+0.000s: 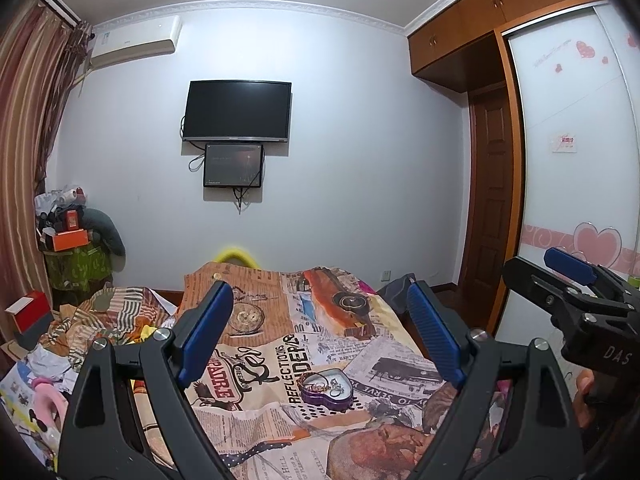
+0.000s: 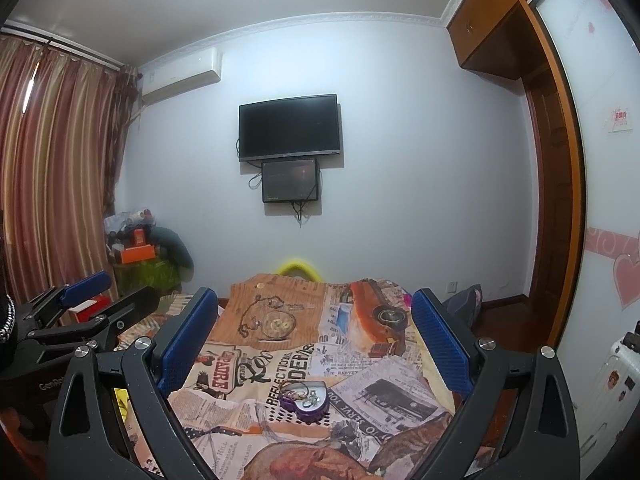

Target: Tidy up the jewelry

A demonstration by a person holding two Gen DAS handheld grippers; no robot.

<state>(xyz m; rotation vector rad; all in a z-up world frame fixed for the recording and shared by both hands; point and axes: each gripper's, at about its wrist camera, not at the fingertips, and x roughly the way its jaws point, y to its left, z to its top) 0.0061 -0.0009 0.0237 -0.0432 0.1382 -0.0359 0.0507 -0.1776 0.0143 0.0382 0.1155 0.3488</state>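
A purple heart-shaped tin [image 1: 327, 388] lies open on the printed bedspread [image 1: 280, 332]. It holds a gold bangle [image 1: 314, 380] and silvery jewelry pieces. My left gripper [image 1: 320, 328] is open and empty, held above and short of the tin. In the right wrist view the tin [image 2: 305, 399] sits low between the fingers. My right gripper [image 2: 312, 340] is open and empty, also above the tin. Each gripper shows at the other view's edge: the right gripper in the left wrist view [image 1: 576, 280], the left gripper in the right wrist view [image 2: 80, 300].
The bed fills the foreground. Clutter of clothes and boxes [image 1: 40, 340] lies on its left side. A TV [image 1: 238, 111] hangs on the far wall. A wardrobe [image 1: 580, 140] stands on the right. Curtains [image 2: 52, 168] hang on the left.
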